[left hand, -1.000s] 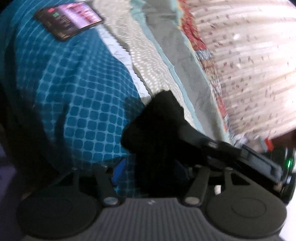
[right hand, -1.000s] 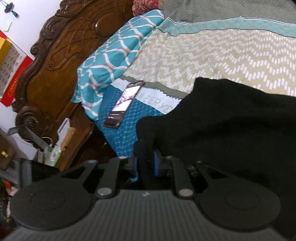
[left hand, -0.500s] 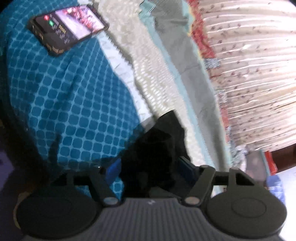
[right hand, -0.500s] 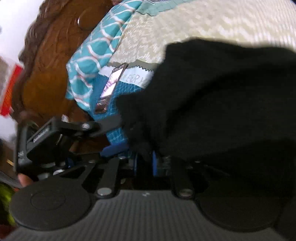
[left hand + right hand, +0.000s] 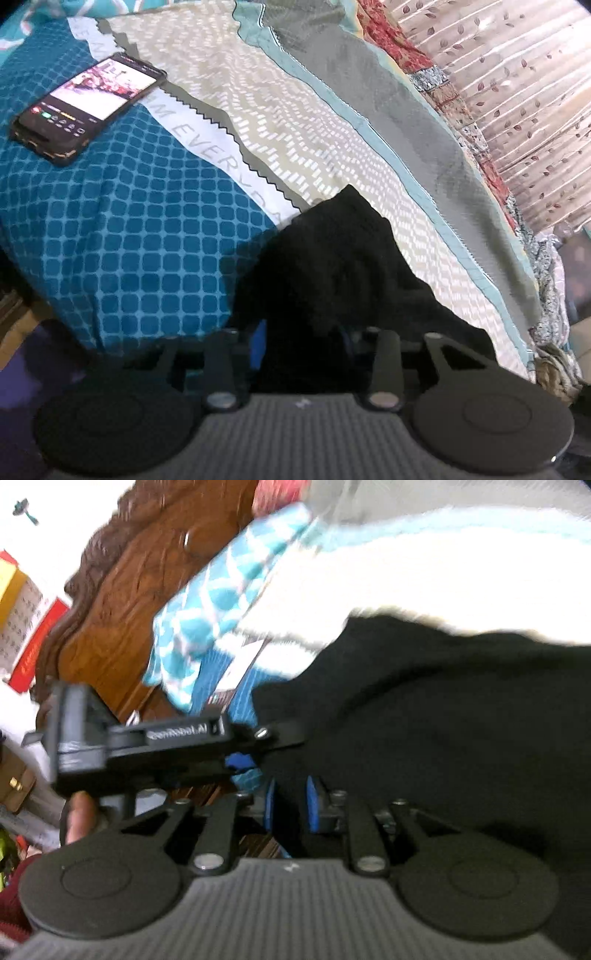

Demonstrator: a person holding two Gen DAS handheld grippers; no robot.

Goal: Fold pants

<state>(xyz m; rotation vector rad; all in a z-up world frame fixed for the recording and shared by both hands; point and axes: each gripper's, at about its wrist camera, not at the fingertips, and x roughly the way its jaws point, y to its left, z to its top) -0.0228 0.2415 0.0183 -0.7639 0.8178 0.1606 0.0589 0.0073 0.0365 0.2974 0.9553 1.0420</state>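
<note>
The black pants (image 5: 332, 266) lie bunched at the near edge of the bed. My left gripper (image 5: 301, 341) is shut on a thick fold of them, its blue pads mostly buried in the cloth. In the right wrist view the pants (image 5: 461, 709) fill the right half. My right gripper (image 5: 290, 805) has its blue pads a little apart with dark cloth between them; whether they still pinch the cloth is unclear. The left gripper's body (image 5: 155, 742) reaches in from the left, held by a hand (image 5: 77, 816).
A phone (image 5: 88, 107) with a lit screen lies on the teal checked bedspread (image 5: 129, 240). A beige zigzag quilt (image 5: 295, 140) covers the bed. A carved wooden headboard (image 5: 122, 590) and a teal pillow (image 5: 221, 605) stand beyond. A curtain (image 5: 517, 92) hangs at right.
The left gripper came up beside the right one and closed on the pants edge. The right gripper's pads have parted slightly. Both views swung, and the right view is blurred.
</note>
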